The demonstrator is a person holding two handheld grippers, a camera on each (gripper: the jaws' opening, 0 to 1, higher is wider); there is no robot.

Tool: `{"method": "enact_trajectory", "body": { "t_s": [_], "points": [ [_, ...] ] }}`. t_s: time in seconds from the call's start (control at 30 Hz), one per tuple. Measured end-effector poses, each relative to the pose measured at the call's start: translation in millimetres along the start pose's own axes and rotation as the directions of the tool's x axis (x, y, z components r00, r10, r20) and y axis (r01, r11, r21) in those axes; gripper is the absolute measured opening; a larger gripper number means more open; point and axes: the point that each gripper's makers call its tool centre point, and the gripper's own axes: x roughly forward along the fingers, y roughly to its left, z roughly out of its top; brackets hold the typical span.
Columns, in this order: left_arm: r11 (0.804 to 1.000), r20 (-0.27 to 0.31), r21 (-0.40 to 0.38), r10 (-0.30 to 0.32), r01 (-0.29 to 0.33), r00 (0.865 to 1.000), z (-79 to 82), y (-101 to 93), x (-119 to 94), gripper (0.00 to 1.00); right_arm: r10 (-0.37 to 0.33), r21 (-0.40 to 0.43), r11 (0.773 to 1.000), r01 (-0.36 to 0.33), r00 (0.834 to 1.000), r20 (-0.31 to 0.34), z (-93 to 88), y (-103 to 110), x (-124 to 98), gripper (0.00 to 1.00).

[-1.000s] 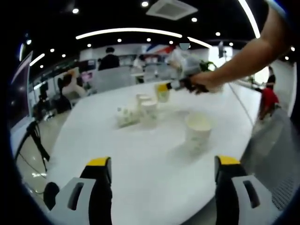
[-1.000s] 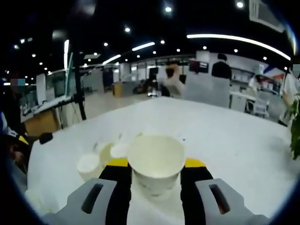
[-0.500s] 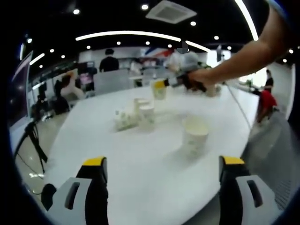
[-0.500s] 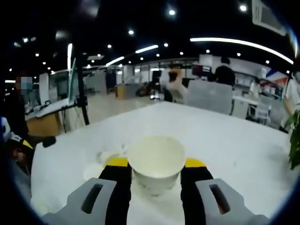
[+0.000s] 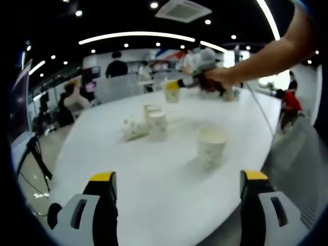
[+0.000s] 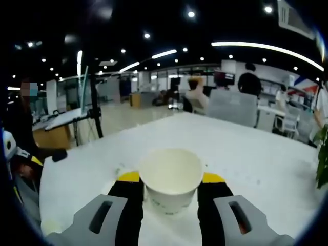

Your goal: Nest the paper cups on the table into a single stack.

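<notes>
Paper cup (image 6: pixel 170 179) pinched upright between my right gripper (image 6: pixel 170 192) jaws, above the white table (image 6: pixel 256 154). My left gripper (image 5: pixel 177 205) jaws spread wide; lone cup (image 5: pixel 211 146) at 1 o'clock, cup cluster (image 5: pixel 146 122) at 11.

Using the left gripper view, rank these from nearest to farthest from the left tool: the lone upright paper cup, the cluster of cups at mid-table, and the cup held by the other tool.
1. Lone upright paper cup, right of centre, nearest the left tool.
2. Cluster of cups, mid-table, slightly left; one lies on its side.
3. Held cup, gripped by the right tool above the far table edge.
</notes>
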Motion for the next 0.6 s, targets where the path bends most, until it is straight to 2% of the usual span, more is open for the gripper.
{"method": "enact_trajectory", "body": {
  "t_s": [0.07,0.23,0.3,0.6],
  "points": [
    [1.0,-0.014,-0.005,-0.008,0.008,1.0,-2.6,-1.5,0,0.99,0.006,0.0,1.0,-0.006,1.0,0.002,0.7,4,-3,0.39],
    [1.0,0.004,-0.009,-0.005,0.005,1.0,0.3,-1.4,0,0.99,0.018,-0.001,1.0,-0.018,1.0,0.006,2.4,12,-12,0.38],
    [1.0,-0.011,-0.015,-0.002,0.002,1.0,-2.1,-0.9,0,0.99,0.021,-0.001,1.0,-0.021,1.0,0.011,4.0,15,-15,0.38],
    [1.0,-0.005,0.001,0.013,-0.013,1.0,-0.2,0.2,-1,0.99,0.052,-0.017,0.999,-0.052,0.998,0.036,17.0,35,-26,0.38]
  ]
}}
